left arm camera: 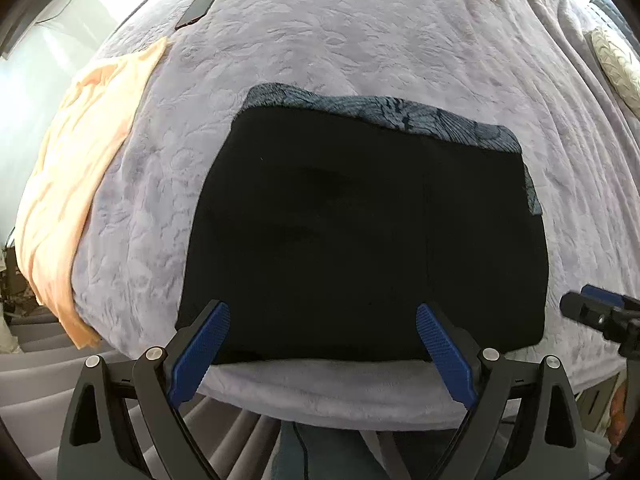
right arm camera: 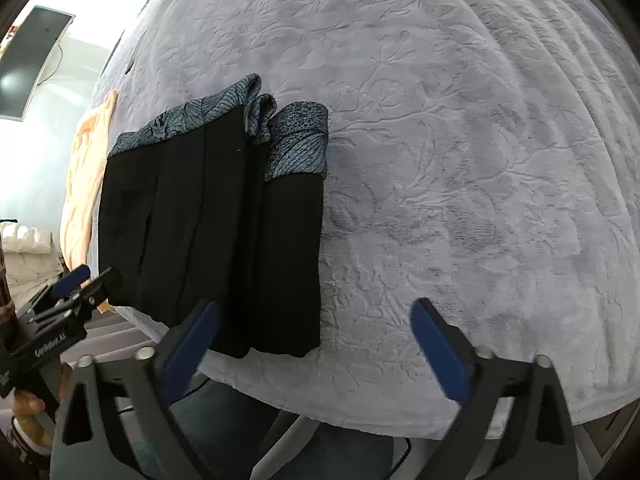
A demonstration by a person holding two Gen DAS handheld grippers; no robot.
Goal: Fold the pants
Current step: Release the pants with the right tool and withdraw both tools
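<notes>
Pants (left arm camera: 360,232) are lying folded, mid-frame on the blanket (left arm camera: 360,40), patterned cuffs at the top edge. Left gripper (left arm camera: 322,332) is hovering above, jaws apart, holding nothing; right gripper (right arm camera: 316,332) likewise wide and empty. I'd be checking the bundle's edges for squareness, smoothing the bunched cuff.

The folded black pants (left arm camera: 360,232) carry a grey-blue waistband (right arm camera: 296,140) printed with dark leaf veins and speckles. Beneath them lies a pale lilac plush bedspread (right arm camera: 460,120) embossed with leaves and flowers. A plain peach cloth (left arm camera: 76,168) lies alongside.
</notes>
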